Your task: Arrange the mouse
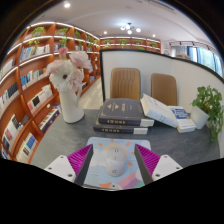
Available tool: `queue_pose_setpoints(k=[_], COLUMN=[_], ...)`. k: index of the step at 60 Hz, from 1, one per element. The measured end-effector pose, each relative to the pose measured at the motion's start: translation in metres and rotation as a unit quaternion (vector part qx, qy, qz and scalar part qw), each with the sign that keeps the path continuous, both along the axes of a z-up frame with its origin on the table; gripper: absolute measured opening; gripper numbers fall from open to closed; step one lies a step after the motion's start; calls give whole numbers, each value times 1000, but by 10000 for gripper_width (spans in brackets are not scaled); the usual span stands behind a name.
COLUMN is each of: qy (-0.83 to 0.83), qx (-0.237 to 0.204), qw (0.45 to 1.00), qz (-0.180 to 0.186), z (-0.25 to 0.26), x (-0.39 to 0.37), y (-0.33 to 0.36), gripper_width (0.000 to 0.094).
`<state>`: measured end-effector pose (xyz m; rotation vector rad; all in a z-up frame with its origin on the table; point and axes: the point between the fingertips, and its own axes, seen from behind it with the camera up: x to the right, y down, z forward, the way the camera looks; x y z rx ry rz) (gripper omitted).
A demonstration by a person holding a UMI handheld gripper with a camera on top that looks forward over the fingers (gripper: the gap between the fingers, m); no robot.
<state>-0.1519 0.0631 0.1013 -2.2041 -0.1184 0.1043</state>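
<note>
The white mouse (116, 156) lies on a pale mat (112, 172) at the table's near edge, between the gripper's (115, 158) spread fingers, ungrasped. Close squarely on its sides, avoiding the books (124, 117).

The gripper (116, 160) shows only its two magenta pads (80, 158); the rest of each finger is cut off below. Between them lies a pale object (117, 158) on a light sheet (110, 172), too blurred to name with certainty, and its near end is cut off. The stacked books (123, 117) carry spine lettering too small to read. On the left, the bookshelves (30, 80) run out of view. The plant (210, 102) at far right is partly cut off. The two chairs (126, 83) are hidden below their backs by the table
</note>
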Motion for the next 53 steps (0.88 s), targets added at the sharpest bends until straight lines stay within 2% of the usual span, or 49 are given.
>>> queue_pose_setpoints(k=[9, 20, 28, 38, 53], qy=[3, 1, -10, 4, 10], qx=[46, 64, 79, 74, 84], qw=[999, 998, 997, 997, 996], qz=[2, -7, -14, -24, -39], z=[76, 127, 143, 144, 154], x=[7, 25, 40, 48, 57], y=[-42, -106, -149, -193, -221], gripper_width=[829, 828, 828, 824, 826])
